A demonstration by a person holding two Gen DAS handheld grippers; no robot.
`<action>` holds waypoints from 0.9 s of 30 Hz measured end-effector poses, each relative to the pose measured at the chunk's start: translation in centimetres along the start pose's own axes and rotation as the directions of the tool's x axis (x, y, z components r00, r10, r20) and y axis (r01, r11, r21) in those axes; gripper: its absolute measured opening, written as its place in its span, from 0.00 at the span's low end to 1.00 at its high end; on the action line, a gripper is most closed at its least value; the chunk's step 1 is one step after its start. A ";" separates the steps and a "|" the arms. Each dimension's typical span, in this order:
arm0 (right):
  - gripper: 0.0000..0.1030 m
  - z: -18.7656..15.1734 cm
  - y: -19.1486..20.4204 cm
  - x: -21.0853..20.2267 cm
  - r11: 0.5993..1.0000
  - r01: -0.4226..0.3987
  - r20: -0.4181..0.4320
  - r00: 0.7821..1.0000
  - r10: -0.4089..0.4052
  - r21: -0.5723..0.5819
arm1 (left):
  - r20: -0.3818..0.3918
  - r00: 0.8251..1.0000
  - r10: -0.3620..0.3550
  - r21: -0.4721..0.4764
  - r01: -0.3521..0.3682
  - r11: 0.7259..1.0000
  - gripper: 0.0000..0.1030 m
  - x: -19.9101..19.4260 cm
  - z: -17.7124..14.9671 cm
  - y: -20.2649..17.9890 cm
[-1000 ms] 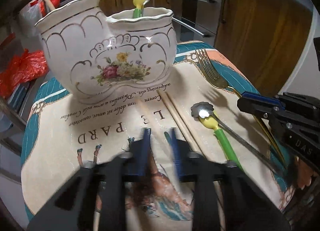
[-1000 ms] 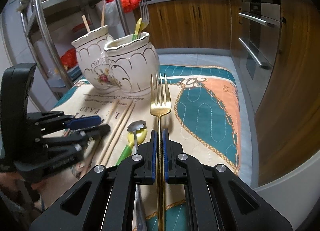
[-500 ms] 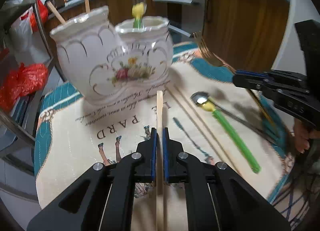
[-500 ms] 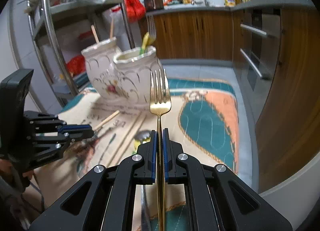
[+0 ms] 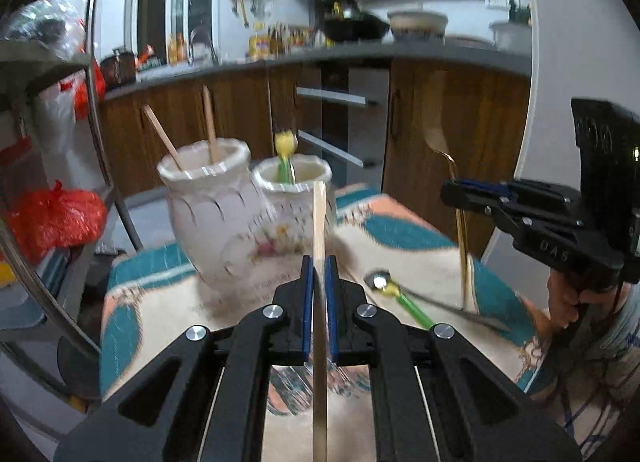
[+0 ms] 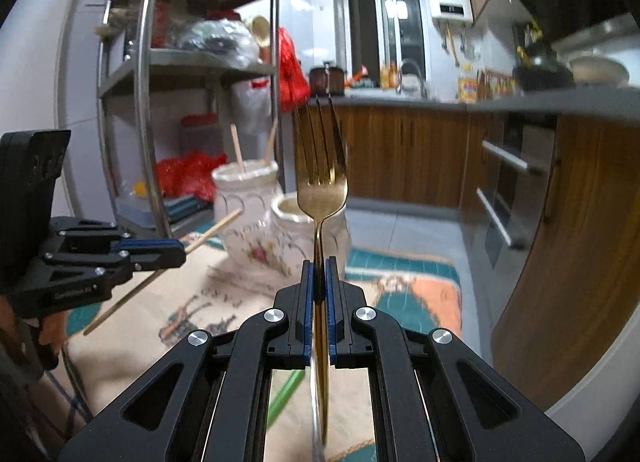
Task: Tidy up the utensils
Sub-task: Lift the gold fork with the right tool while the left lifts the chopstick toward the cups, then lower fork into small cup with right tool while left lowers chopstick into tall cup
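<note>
My left gripper (image 5: 319,266) is shut on a wooden chopstick (image 5: 319,222) and holds it raised, pointing toward the white two-pot ceramic holder (image 5: 224,218). The holder's left pot has two chopsticks (image 5: 210,130); its right pot (image 5: 294,182) has a yellow-green utensil. My right gripper (image 6: 319,270) is shut on a gold fork (image 6: 321,166), held upright above the mat. It also shows in the left wrist view (image 5: 460,186) with the fork (image 5: 440,142). A spoon with a yellow-green handle (image 5: 400,298) lies on the mat.
A printed teal and beige mat (image 5: 400,238) covers the table. A metal shelf rack (image 6: 144,110) with red bags stands at the left. Wooden cabinets and an oven (image 6: 512,174) are behind and to the right.
Both grippers have risen from the mat. The left one closed on a chopstick and lifted it. The right one lifted the fork higher and more upright.
</note>
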State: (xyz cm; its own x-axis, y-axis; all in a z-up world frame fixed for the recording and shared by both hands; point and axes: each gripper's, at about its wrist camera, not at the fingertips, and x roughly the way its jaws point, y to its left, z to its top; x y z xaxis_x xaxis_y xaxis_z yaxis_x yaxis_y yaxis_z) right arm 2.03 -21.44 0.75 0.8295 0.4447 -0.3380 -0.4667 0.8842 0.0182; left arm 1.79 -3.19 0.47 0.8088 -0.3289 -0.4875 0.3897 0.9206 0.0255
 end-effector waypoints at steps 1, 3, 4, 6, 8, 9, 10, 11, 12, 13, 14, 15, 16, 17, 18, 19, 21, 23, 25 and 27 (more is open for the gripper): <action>0.07 0.4 0.1 -0.2 1.000 0.003 0.020 1.000 -0.003 -0.002 | 0.027 1.000 0.004 -0.005 -0.004 1.000 0.06 -0.3 0.3 0.4; 0.06 1.2 0.4 -0.4 1.000 0.017 0.058 0.998 -0.017 -0.010 | 0.073 0.997 0.010 -0.014 -0.009 1.000 0.06 -0.8 0.8 0.9; 0.06 1.5 0.5 -0.4 1.000 0.026 0.070 0.997 -0.025 -0.011 | 0.098 0.995 0.016 -0.019 -0.015 1.000 0.06 -1.0 1.3 1.3; 0.07 2.7 0.9 -0.1 0.999 0.038 0.093 0.995 -0.036 -0.014 | 0.144 0.989 0.025 -0.027 -0.022 0.999 0.06 -1.6 2.3 1.8; 0.06 3.8 1.2 0.3 0.999 0.042 0.101 0.994 -0.039 -0.027 | 0.202 0.979 0.036 -0.035 -0.030 0.999 0.06 -1.8 3.7 2.8; 0.06 4.6 1.3 0.6 0.999 0.037 0.104 0.994 -0.033 -0.031 | 0.234 0.971 0.041 -0.048 -0.031 0.998 0.06 -1.8 4.6 3.5; 0.07 5.4 1.4 0.9 0.999 0.032 0.108 0.994 -0.028 -0.030 | 0.263 0.964 0.034 -0.066 -0.017 0.998 0.06 -1.8 5.4 4.2; 0.07 6.2 1.4 1.2 0.999 0.026 0.111 0.994 -0.023 -0.026 | 0.284 0.958 0.032 -0.084 -0.008 0.996 0.06 -1.8 6.1 4.7; 0.06 7.0 1.4 1.6 1.000 0.015 0.117 0.993 -0.013 -0.016 | 0.302 0.953 0.029 -0.100 0.001 0.995 0.06 -1.8 6.7 5.5; 0.06 7.5 1.3 1.9 1.000 0.006 0.122 0.992 -0.005 -0.008 | 0.331 0.943 0.023 -0.120 0.018 0.993 0.06 -1.5 7.7 6.4; 0.06 8.1 1.2 2.2 1.000 -0.003 0.128 0.992 0.004 -0.002 | 0.355 0.935 0.017 -0.130 0.032 0.991 0.06 -1.4 8.3 7.0; 0.06 8.6 1.1 2.5 1.000 -0.009 0.133 0.991 0.008 0.006 | 0.381 0.925 0.016 -0.141 0.040 0.989 0.06 -1.2 9.0 7.7; 0.06 9.3 0.8 3.0 1.000 -0.014 0.140 0.990 0.012 0.020 | 0.393 0.919 0.027 -0.147 0.034 0.989 0.06 -0.7 9.6 8.1; 0.06 9.9 0.4 3.6 0.999 -0.027 0.144 0.989 0.022 0.038 | 0.404 0.914 0.032 -0.150 0.032 0.988 0.06 -0.3 10.2 8.4; 0.06 10.5 0.1 4.1 0.998 -0.037 0.149 0.988 0.028 0.059 | 0.417 0.908 0.031 -0.154 0.037 0.987 0.06 0.2 10.8 8.8; 0.06 11.0 -0.2 4.5 0.996 -0.041 0.153 0.988 0.030 0.073 | 0.421 0.906 0.042 -0.160 0.028 0.987 0.06 0.8 11.4 9.2; 0.06 11.8 -0.6 5.4 0.995 -0.043 0.161 0.987 0.027 0.095 | 0.428 0.902 0.052 -0.167 0.022 0.986 0.06 1.8 12.3 9.7; 0.06 12.5 -1.0 6.4 0.992 -0.042 0.172 0.985 0.022 0.117 | 0.435 0.897 0.071 -0.175 0.006 0.985 0.06 2.9 13.3 10.0; 0.06 12.7 -1.3 7.3 0.989 -0.054 0.175 0.984 0.029 0.137 | 0.440 0.893 0.095 -0.170 -0.021 0.985 0.06 4.1 13.9 10.1; 0.06 12.7 -1.5 8.4 0.987 -0.051 0.164 0.986 0.026 0.150 | 0.436 0.894 0.099 -0.167 -0.028 0.986 0.06 5.7 14.2 10.0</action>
State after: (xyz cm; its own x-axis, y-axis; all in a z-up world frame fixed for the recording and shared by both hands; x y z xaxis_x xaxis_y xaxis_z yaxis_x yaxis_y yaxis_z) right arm 13.53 -17.23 9.81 0.8562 0.4847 -0.1788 -0.4569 0.8720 0.1758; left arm 16.53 1.21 10.33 0.9542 -0.2946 -0.0527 0.2879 0.9517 -0.1070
